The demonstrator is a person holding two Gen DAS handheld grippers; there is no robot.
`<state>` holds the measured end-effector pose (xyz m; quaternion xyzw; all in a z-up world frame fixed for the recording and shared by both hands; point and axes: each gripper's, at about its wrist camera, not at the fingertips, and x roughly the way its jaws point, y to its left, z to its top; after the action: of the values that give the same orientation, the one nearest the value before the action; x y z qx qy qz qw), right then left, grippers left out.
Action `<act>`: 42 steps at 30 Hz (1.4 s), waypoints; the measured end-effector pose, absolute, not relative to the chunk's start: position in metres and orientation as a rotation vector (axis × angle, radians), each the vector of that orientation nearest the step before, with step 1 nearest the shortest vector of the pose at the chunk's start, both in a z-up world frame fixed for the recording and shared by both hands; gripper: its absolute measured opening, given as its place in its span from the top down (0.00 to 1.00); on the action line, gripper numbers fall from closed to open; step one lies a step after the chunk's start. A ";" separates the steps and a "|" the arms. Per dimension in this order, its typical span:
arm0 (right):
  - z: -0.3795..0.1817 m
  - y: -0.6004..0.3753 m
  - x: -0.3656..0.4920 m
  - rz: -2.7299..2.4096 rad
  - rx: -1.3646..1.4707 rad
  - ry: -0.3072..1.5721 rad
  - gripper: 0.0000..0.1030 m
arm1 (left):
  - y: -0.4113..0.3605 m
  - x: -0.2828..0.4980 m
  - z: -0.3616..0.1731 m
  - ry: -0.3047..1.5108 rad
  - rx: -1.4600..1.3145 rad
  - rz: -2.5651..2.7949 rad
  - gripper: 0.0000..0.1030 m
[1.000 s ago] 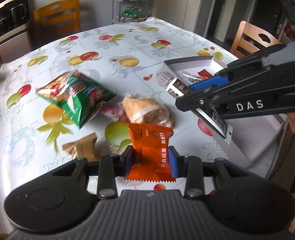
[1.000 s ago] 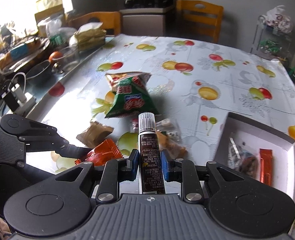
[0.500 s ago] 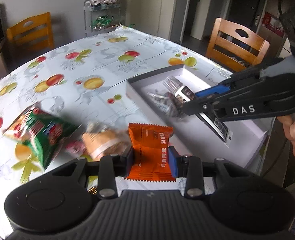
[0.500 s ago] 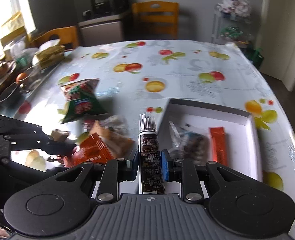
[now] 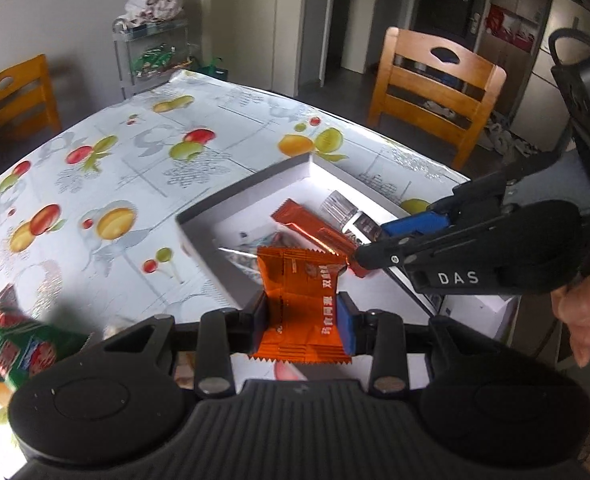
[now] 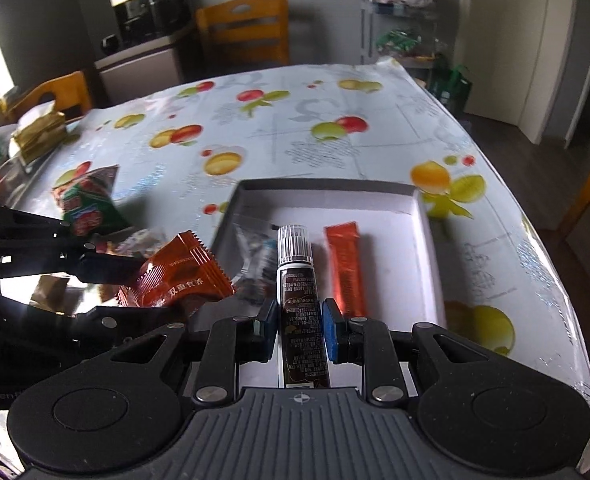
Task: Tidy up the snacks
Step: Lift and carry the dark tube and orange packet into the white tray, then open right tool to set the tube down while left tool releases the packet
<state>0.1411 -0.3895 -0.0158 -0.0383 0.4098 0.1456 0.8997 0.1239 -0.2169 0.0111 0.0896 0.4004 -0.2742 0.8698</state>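
Both held snacks have been carried from the loose pile to above the shallow white cardboard tray [image 6: 429,240]. The left gripper [image 5: 303,320] is clamped on a crinkled orange foil packet [image 5: 301,300], the right gripper [image 6: 298,326] on a dark clear-capped tube [image 6: 301,312]; release seems next.

The box [image 6: 427,240] sits on the counter [image 6: 295,128], a stick packet [image 6: 345,264] lying inside it. Left of it (outside the rim) lies the chip bag [image 6: 89,204].
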 end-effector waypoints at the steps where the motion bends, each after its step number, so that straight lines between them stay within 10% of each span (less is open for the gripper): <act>1: -0.017 -0.392 0.142 0.296 -0.077 0.851 0.75 | -0.221 0.126 0.009 0.841 0.194 -0.579 0.67; 42: -0.048 -0.406 0.173 0.268 -0.085 0.944 0.75 | -0.255 0.160 -0.029 0.914 0.196 -0.611 0.67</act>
<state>0.1727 -0.4064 -0.0481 -0.0410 0.4531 0.1286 0.8812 0.1595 -0.2549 -0.0289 0.0928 0.4336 -0.2898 0.8482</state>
